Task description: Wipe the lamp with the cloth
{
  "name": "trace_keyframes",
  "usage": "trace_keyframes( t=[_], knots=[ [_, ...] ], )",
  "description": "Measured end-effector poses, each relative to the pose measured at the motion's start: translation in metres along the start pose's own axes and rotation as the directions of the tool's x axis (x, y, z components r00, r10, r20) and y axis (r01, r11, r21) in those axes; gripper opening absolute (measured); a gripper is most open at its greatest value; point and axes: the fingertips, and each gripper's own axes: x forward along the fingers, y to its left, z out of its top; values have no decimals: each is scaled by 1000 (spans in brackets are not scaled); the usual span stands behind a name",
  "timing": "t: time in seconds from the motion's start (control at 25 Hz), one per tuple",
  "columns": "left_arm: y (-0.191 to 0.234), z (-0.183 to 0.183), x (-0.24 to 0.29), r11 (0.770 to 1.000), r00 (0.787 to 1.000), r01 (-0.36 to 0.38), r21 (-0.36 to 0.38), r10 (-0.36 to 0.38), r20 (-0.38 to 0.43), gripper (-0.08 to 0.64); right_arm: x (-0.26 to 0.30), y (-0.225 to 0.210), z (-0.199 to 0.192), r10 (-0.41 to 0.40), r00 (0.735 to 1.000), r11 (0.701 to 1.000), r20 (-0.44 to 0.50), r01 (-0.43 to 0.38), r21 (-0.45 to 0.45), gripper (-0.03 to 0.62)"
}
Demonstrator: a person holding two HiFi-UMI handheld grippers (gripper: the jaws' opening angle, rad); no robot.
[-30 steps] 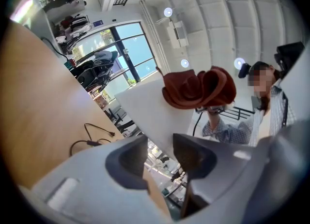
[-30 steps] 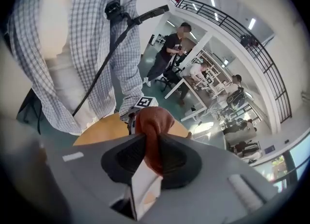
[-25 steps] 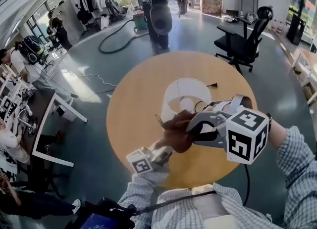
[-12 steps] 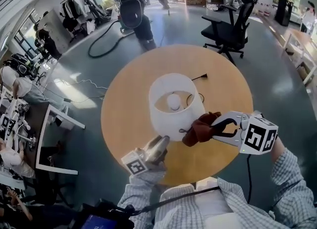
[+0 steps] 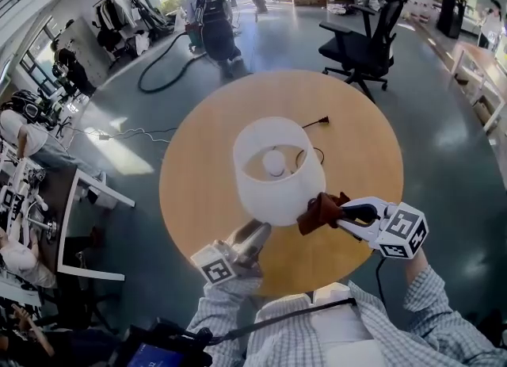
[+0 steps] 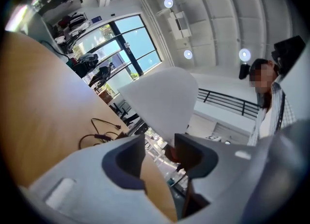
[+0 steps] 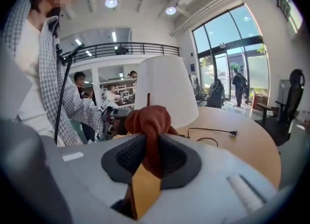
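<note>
As the wipe stood at its approach, the items ran thus from my left. Item one: left tongs [image 5: 257,231], low at the near edge of the round table [image 5: 198,159], pointing almost level at the lamp. Its jaws had just been widening and stood apart. The bottom rim of the shade came to the mouth of the gap, and neither pad could be seen pressing on it. Item two: the lamp [image 5: 277,175], upright near the table's middle, with a white shade, its bulb [image 5: 274,163] visible down through the open top and its cord [image 5: 317,124] trailing off unplugged on the far side. Item three: the cloth [image 5: 321,211], rust-brown and bunched, at the shade's lower right flank. I could not tell whether it was touching or just short of it. Item four: right tongs [image 5: 344,215], clenched on the cloth's tail, with the bundle bulging out ahead of the pads. Step in hand, by my judgement: bringing cloth to shade. The next move called for pressing the bundle lightly against the shade and drawing it round the curve, with the left tongs steadying the rim so the lamp would not tip or turn.
</note>
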Motion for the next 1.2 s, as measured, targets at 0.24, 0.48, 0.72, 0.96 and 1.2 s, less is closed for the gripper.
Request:
trace_keyframes(
  t=[0.24,0.48,0.72,0.96,1.2],
  knots=[
    [-10,20,-15,940,984,-90,330,134,-114,181,0,-8,-19,-31,999,995,-15,32,95,81],
    [-42,62,-8,710,926,64,701,220,-308,183,4,-9,-22,-17,1000,991,-4,18,129,81],
    [-86,114,19,428,878,270,863,259,-403,198,7,-12,-24,5,1000,992,-12,-4,126,81],
    [-100,119,42,239,742,514,824,357,-567,223,6,-14,-24,7,1000,991,-10,-6,130,81],
    [-94,106,55,173,591,681,712,443,-674,224,10,-14,-24,10,1000,990,-9,-9,141,81]
  ],
)
